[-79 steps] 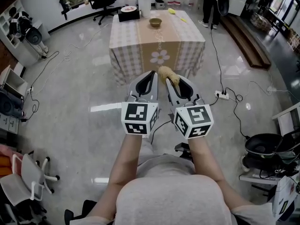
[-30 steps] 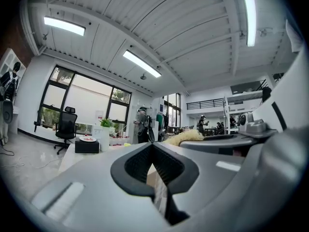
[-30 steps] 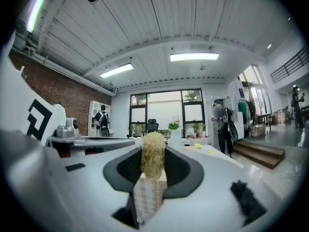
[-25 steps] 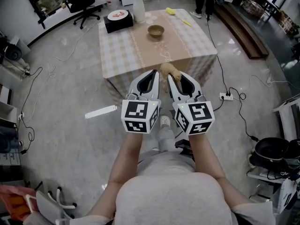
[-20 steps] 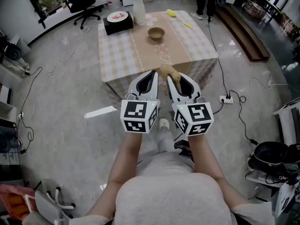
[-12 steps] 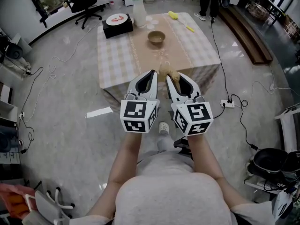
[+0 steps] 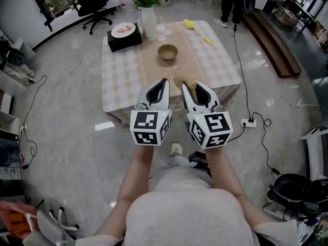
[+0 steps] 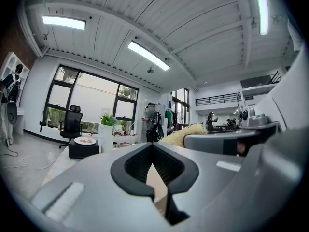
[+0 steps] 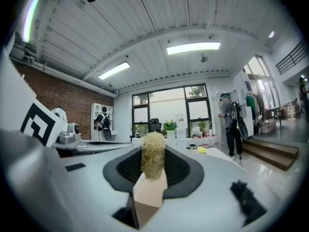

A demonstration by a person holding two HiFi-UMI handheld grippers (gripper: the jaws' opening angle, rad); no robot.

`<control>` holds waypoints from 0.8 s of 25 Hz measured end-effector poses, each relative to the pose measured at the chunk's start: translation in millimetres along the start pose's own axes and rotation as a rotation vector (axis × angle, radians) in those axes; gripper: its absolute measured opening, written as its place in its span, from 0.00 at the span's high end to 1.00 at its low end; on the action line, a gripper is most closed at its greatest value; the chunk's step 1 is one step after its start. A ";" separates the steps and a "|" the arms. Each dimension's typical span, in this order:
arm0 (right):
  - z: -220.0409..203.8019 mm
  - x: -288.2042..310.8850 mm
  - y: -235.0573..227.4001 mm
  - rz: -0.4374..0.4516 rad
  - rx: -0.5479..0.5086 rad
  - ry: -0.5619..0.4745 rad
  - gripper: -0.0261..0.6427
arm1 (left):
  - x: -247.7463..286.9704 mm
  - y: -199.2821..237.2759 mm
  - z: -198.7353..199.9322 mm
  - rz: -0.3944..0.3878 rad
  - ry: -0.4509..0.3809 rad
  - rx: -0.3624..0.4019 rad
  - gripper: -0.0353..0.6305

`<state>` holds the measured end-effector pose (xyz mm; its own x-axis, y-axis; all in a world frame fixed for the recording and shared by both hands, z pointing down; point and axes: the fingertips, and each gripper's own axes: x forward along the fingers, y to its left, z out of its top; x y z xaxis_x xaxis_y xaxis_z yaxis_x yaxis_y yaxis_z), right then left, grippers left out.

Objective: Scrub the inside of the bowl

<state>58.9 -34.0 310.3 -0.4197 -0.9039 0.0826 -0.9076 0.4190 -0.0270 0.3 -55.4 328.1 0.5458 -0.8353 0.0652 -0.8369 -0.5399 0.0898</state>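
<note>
The right gripper (image 7: 183, 86) had its jaws clamped on a yellowish scrubber (image 9: 153, 154). The left gripper (image 7: 164, 81) had its jaws closed together. 1 bowl (image 7: 167, 51) sat on the surface (image 7: 123, 70) ahead.

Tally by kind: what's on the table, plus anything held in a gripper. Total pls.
bowl: 1
potted plant in white vase: 1
black box: 1
plate: 1 (on the black box)
yellow brush: 1
scrubber: 1 (clamped in the right hand-held gripper)
Total: 6
Not counted: small white bits beside the vase, too small to tell.
</note>
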 end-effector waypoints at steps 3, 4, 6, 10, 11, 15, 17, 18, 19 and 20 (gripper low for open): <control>2.1 15.5 -16.7 0.011 0.006 0.007 0.81 | 20.0 5.4 1.0 0.018 0.009 0.001 0.95; 2.4 20.6 -21.2 0.016 0.008 0.009 0.81 | 26.1 7.4 1.0 0.024 0.013 0.002 0.95; 2.2 30.7 -29.3 0.028 0.012 0.015 0.81 | 37.6 11.8 1.1 0.037 0.015 0.002 0.94; -0.9 50.7 -45.0 0.054 0.014 0.028 0.81 | 60.7 21.8 -0.2 0.062 0.014 -0.007 0.94; -2.2 55.3 -48.8 0.058 0.016 0.030 0.81 | 65.4 24.2 -1.2 0.067 0.014 -0.008 0.94; -7.3 68.9 -57.2 0.067 0.029 0.031 0.81 | 75.9 30.4 -7.4 0.072 0.021 -0.006 0.94; -9.4 75.0 -59.2 0.066 0.033 0.032 0.81 | 79.1 33.6 -10.3 0.070 0.029 0.002 0.94; -10.2 78.1 -60.5 0.064 0.034 0.033 0.81 | 80.7 35.3 -11.1 0.070 0.031 0.003 0.94; -11.1 81.0 -62.0 0.063 0.034 0.036 0.81 | 82.3 37.0 -11.8 0.070 0.032 0.004 0.94; -12.2 83.9 -63.4 0.062 0.035 0.039 0.81 | 83.9 38.8 -12.9 0.070 0.033 0.002 0.94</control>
<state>81.4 -135.4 331.1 -0.4751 -0.8719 0.1188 -0.8799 0.4703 -0.0675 14.2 -145.1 349.9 0.4868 -0.8673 0.1040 -0.8733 -0.4803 0.0815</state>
